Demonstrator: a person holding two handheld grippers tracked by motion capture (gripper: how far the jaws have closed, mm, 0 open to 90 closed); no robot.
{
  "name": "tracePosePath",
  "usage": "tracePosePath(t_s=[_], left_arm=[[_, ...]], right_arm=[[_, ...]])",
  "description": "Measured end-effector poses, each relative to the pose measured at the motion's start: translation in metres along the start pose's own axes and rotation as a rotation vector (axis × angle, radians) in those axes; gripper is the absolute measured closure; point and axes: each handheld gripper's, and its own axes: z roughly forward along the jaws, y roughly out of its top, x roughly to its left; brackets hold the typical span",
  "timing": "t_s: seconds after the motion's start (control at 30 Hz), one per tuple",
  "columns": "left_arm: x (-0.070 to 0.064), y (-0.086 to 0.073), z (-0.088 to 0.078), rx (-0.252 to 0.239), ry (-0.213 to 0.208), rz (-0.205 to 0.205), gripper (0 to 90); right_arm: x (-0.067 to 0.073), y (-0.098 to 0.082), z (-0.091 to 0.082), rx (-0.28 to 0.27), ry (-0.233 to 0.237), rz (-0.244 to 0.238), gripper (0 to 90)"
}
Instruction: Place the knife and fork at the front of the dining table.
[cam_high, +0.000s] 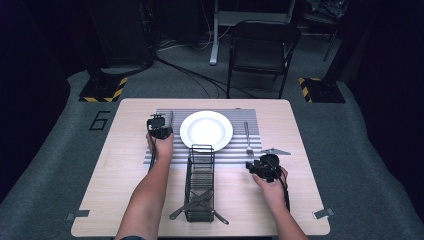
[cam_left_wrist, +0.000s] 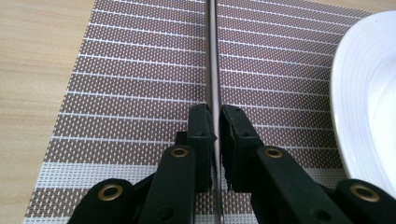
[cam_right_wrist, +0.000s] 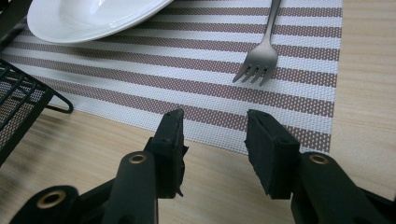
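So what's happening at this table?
A person is setting a place with a hand-held gripper in each hand. The left gripper is shut on a knife, holding it over the striped mat just left of the white plate. A fork lies on the mat right of the plate. The right gripper waits open and empty near the wire caddy.
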Motion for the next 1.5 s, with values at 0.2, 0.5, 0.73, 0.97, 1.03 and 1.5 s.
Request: tracePosePath(t_s=[0.2, 0.5, 0.73, 0.97, 1.03, 1.5], left_arm=[[0.001, 0.001, 0.001, -0.005, -0.005, 0.0, 81.9], [0.002, 0.004, 0.002, 0.009, -0.016, -0.008, 82.1], [0.003, 0.005, 0.004, 0.002, -0.017, -0.009, 82.2], [0.003, 0.005, 0.004, 0.004, -0.023, -0.001, 81.8], [0.004, 0.005, 0.003, 0.005, -0.024, 0.002, 81.5], [0.013, 0.006, 0.001, -0.001, -0.028, 0.002, 76.6]], right_arm=[[0.0, 0.0, 0.0, 0.0, 0.001, -0.006, 56.8], [0.001, 0.0, 0.001, 0.0, 0.002, -0.002, 56.8], [0.0, -0.001, 0.001, 0.003, 0.005, 0.004, 56.8], [0.0, 0.0, 0.002, 0.002, 0.006, 0.001, 56.8], [0.0, 0.0, 0.002, 0.007, 0.005, -0.001, 56.9], [0.0, 0.0, 0.001, -0.002, 0.003, 0.008, 57.0]])
